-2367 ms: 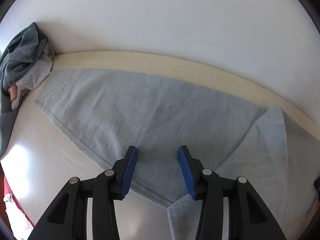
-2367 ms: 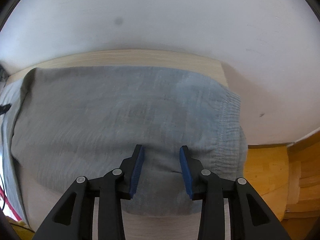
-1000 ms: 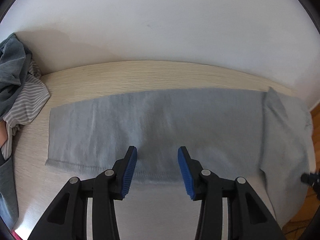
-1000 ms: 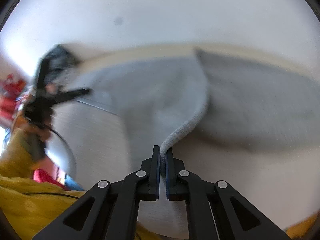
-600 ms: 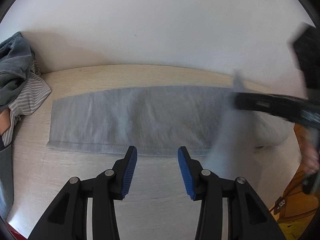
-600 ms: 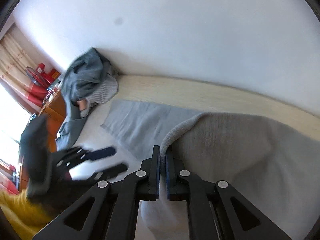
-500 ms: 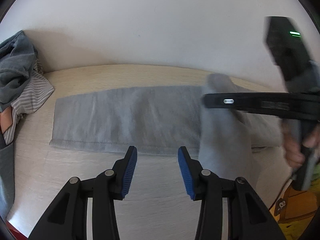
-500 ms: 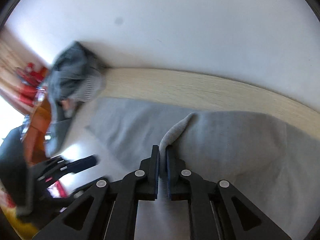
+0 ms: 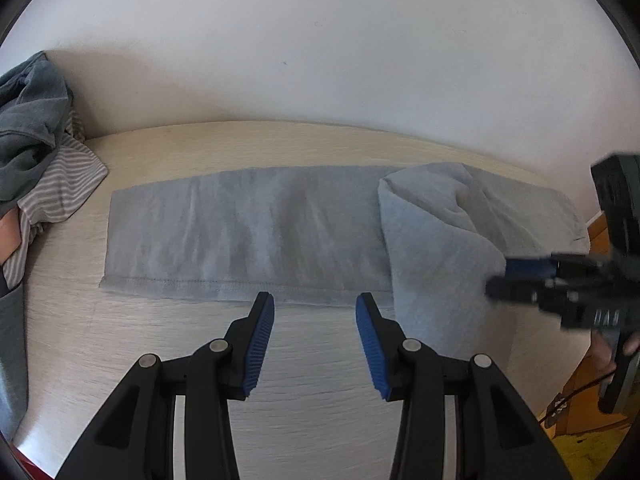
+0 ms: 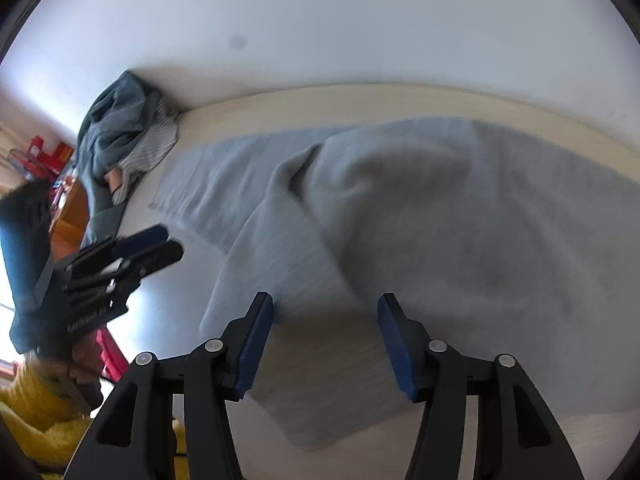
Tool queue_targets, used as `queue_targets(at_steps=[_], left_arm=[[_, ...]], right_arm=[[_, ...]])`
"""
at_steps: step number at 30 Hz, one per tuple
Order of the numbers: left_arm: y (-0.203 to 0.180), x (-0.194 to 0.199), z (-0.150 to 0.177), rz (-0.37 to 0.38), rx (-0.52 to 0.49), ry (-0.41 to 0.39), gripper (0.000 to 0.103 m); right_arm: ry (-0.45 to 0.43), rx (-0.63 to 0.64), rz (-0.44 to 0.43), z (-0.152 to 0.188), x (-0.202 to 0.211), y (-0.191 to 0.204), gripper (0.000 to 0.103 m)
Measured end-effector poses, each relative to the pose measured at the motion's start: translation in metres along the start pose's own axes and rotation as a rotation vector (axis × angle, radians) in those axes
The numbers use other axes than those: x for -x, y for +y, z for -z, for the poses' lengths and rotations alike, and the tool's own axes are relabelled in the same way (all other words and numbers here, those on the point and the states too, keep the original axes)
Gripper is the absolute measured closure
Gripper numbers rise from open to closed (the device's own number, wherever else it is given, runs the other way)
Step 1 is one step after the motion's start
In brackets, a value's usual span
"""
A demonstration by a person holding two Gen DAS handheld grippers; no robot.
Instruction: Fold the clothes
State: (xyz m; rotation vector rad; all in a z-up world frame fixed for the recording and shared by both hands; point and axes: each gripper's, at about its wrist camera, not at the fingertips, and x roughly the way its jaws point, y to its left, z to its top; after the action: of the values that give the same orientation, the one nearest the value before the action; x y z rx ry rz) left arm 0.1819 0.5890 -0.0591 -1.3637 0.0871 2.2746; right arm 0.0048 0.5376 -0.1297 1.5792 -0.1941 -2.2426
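blurred print on gripper [image 10: 120, 264], no readable text

One long light grey cloth garment [image 9: 248, 236] lies on one pale wooden table [image 9: 320, 380]. One messy pile of dark grey and striped clothes [image 9: 36, 136] sits there too. Two black grippers with blue pads: left gripper [image 9: 315, 312], right gripper [image 10: 326, 312].

**Grey garment lying partly folded on the worktop**

A light grey knit garment [image 9: 256, 232] lies flat in a long strip on the pale wood worktop [image 9: 280, 360]. Its stitched hem runs just beyond the tips of the left gripper's fingers [image 9: 262, 332], not touching them. To the right of those fingers, one end of the garment is folded back over itself in a loose, rumpled flap with a soft ridge. In the right wrist view that flap [image 10: 420, 220] spreads ahead of the right gripper's fingers [image 10: 256, 340], with its near edge lying between them, unclamped.
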Motion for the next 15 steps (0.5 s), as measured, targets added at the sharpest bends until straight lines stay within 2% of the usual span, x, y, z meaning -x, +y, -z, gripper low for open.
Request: queue_targets(at_steps=[1,2,4,5,10,13,15], left_arm=[[0.0,0.001,0.001,-0.002,-0.001,0.0,0.064],[0.001,0.002,0.001,-0.003,-0.001,0.0,0.064],[0.002,0.003,0.002,-0.005,-0.002,-0.001,0.064],[0.011,-0.005,0.002,-0.003,-0.002,-0.004,0.064],[0.018,0.007,0.004,-0.008,0.01,-0.033,0.064],[0.027,0.011,0.006,-0.015,0.034,-0.048,0.064],[0.032,0.016,0.008,-0.025,0.05,-0.058,0.064]], right_arm=[[-0.001,0.031,0.007,0.0,0.002,0.007,0.088],[-0.002,0.063,0.014,-0.001,0.003,0.014,0.094],[-0.014,0.126,0.01,-0.004,0.009,0.029,0.094],[-0.026,0.146,-0.016,-0.009,0.014,0.036,0.094],[-0.097,0.219,-0.164,-0.054,0.024,0.074,0.094],[-0.118,0.262,-0.196,-0.082,0.008,0.093,0.094],[-0.099,0.277,-0.237,-0.103,-0.019,0.105,0.094]])
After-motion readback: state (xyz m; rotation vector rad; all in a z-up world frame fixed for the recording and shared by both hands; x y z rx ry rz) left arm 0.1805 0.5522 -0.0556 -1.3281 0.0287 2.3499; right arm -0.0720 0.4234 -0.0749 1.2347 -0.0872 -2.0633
